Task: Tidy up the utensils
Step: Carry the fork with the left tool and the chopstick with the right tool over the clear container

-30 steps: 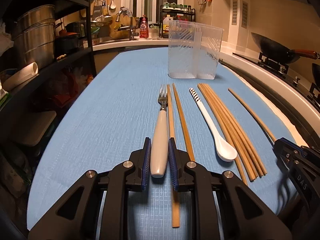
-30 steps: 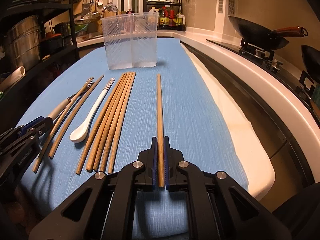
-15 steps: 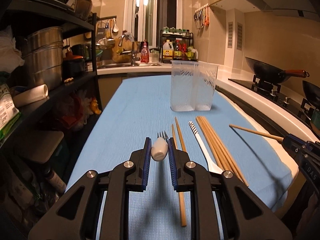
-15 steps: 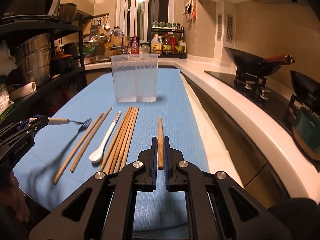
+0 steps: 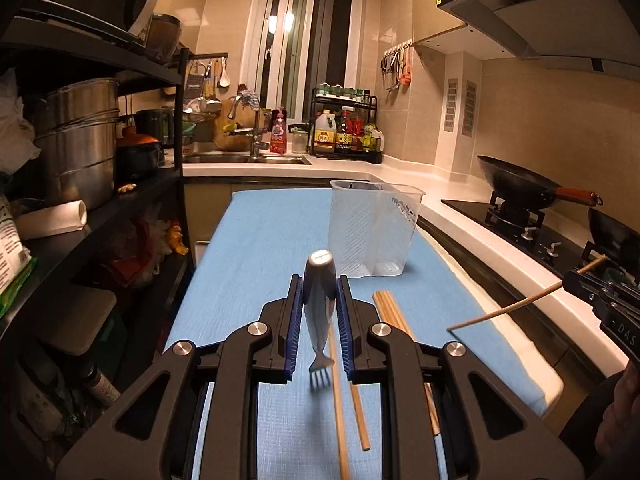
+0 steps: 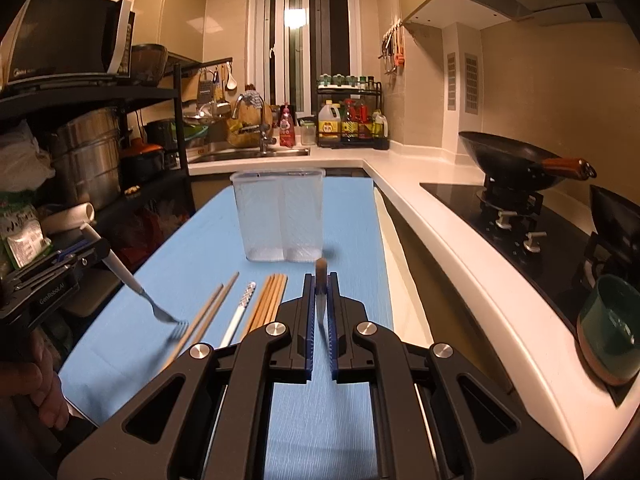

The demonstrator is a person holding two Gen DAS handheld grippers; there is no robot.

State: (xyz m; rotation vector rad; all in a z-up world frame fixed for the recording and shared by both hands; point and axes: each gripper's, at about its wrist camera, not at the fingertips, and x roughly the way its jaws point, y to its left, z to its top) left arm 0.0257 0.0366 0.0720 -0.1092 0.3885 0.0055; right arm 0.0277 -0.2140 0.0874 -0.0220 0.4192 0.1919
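My left gripper (image 5: pixel 319 300) is shut on the white handle of a fork (image 5: pixel 319 308), which hangs above the blue mat with its tines down. The right wrist view shows that fork (image 6: pixel 132 282) at the left, in the left gripper (image 6: pixel 86 256). My right gripper (image 6: pixel 320 300) is shut on a single wooden chopstick (image 6: pixel 320 280), lifted off the mat; that chopstick (image 5: pixel 508 311) shows at the right of the left wrist view. A clear two-part holder (image 6: pixel 278 216) stands upright farther along the mat. A white spoon (image 6: pixel 238 314) and more chopsticks (image 6: pixel 269 304) lie on the mat.
The blue mat (image 6: pixel 192 248) covers a narrow table. A black shelf rack with steel pots (image 5: pixel 80 148) stands at the left. At the right runs a white counter (image 6: pixel 440 232) with a hob, a black wok (image 6: pixel 516 160) and a green pot (image 6: pixel 612 328). A sink lies beyond.
Both grippers have risen off the mat, carrying the fork and the single chopstick up; both utensils now tilt with their far ends hanging down. The other utensils have not moved.
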